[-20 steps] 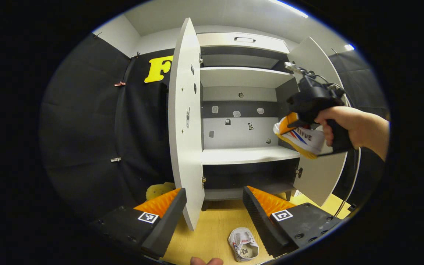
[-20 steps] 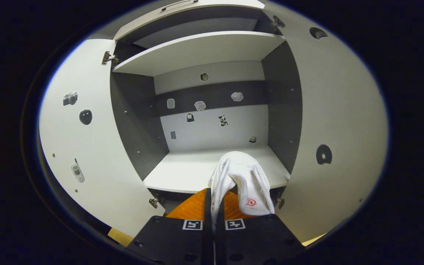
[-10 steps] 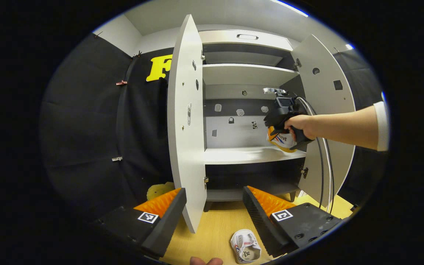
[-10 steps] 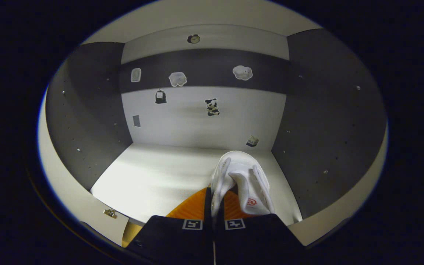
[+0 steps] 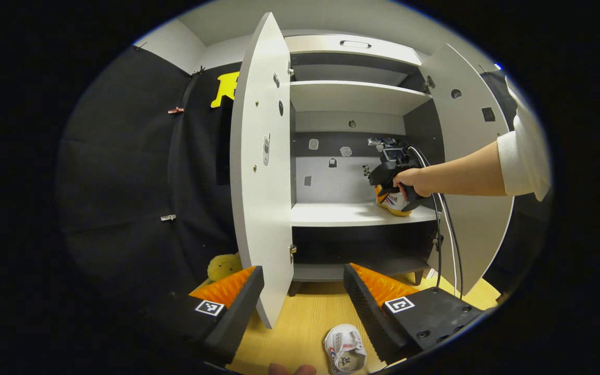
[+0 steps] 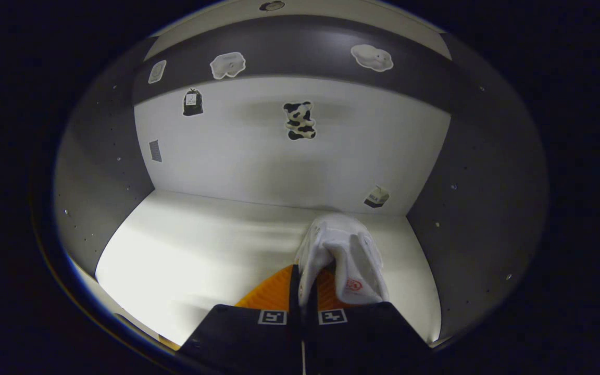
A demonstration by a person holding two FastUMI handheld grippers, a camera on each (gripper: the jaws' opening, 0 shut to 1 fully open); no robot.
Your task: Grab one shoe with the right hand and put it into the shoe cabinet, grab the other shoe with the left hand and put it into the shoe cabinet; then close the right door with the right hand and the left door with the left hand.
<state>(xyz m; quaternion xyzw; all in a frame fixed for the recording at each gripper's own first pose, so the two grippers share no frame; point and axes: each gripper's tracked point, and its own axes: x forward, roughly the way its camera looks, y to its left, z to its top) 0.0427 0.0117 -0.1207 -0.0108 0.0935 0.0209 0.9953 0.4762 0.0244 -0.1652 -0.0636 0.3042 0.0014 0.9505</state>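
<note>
shoe in hand: the right tongs [image 6: 302, 291] are pinched tight on the collar of a white canvas shoe [image 6: 344, 255], jaws almost closed with just the thin fabric edge between them. It sticks out straight ahead of the tips, over the right end of the middle shelf [image 6: 201, 255] inside the shoe cabinet [image 5: 352, 99]. Can't tell if the sole is touching the shelf yet.

how it'll handle: my guess is light and floppy. The canvas upper folds where it's pinched, so the shoe probably droops and swings from that grip. The rubber sole is the only stiff bit, and it should sit flat once let go.

other shoe: same kind, white canvas with coloured trim, lying on the wood floor [image 5: 300, 323] just below and between the fingers of the left tongs [image 5: 302, 299], opening facing up.

left tongs: spread wide, holding nothing.

where to grab: I'd go for the heel collar or the side wall by the opening. It's a thin edge those ridged pads should bite well, and the toe cap looks too rounded and slippery.

cabinet: smooth matte panels, white shelves, grey inner walls, little stickers on the back.

doors: left door [image 5: 261, 172] and right door [image 5: 469, 156] both swung open, flat and hard, no handles I can make out.
</note>
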